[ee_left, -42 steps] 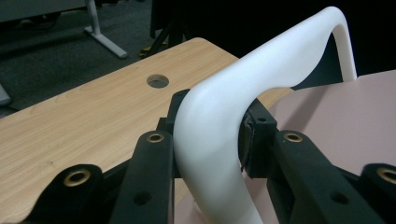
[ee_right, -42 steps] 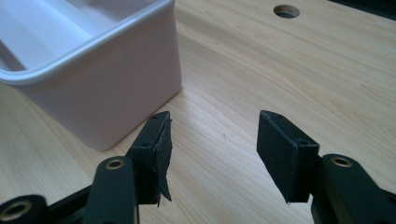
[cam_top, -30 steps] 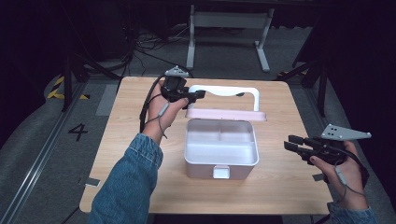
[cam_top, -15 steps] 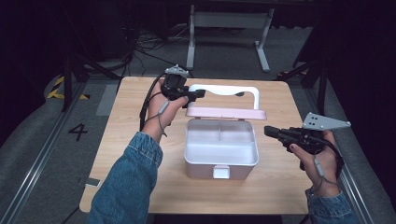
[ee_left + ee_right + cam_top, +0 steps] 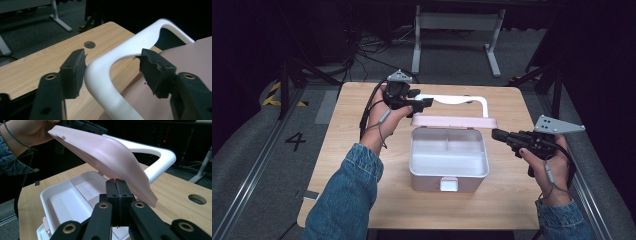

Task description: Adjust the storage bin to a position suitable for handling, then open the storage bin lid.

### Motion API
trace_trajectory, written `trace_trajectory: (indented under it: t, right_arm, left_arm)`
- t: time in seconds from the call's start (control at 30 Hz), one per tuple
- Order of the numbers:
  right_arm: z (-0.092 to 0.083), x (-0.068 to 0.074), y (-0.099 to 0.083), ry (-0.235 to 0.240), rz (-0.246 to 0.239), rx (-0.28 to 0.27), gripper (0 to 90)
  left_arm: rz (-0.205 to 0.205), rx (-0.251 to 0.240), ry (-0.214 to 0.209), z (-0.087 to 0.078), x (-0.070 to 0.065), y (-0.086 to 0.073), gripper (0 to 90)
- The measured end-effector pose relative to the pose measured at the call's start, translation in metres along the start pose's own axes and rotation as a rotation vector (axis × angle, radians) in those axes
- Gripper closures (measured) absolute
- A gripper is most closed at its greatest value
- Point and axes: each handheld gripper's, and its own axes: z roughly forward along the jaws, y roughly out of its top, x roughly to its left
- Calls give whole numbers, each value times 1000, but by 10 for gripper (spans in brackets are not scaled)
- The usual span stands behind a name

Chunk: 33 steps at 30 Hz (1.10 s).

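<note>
Lunch box (image 5: 449, 160), white with 2 or more compartments inside, sits open at the centre of the frame on the wooden table (image 5: 347, 115). Its pink lid (image 5: 454, 121) is tilted up behind it, white handle (image 5: 462, 100) above. Left gripper (image 5: 424, 102), upper centre-left, has its jaws spread on either side of the handle's corner (image 5: 100, 75), with small gaps showing. Right gripper (image 5: 497, 134), at right of frame just beside the box's edge, has jaws pressed together on nothing (image 5: 117, 192)

Table (image 5: 362, 200) brightly lit amid dark surroundings; close-ups soft, perhaps slightly blurred.
</note>
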Motion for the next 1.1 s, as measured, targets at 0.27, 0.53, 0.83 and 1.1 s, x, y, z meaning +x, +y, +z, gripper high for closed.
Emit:
trace_trajectory:
  t: [0.27,0.53,0.83,1.1]
  right_arm:
    - [0,0,2,2,1,8,900]
    - [1,-2,4,0,16,3,900]
    - [2,-2,5,-4,23,1,900]
    - [2,-4,6,-3,37,3,900]
  left_arm:
    - [45,-45,2,-30,-5,-2,361]
    - [104,-88,19,-66,-17,-14,359]
    - [147,-120,11,-99,-37,-43,360]
    - [187,-121,12,-90,-50,-55,336]
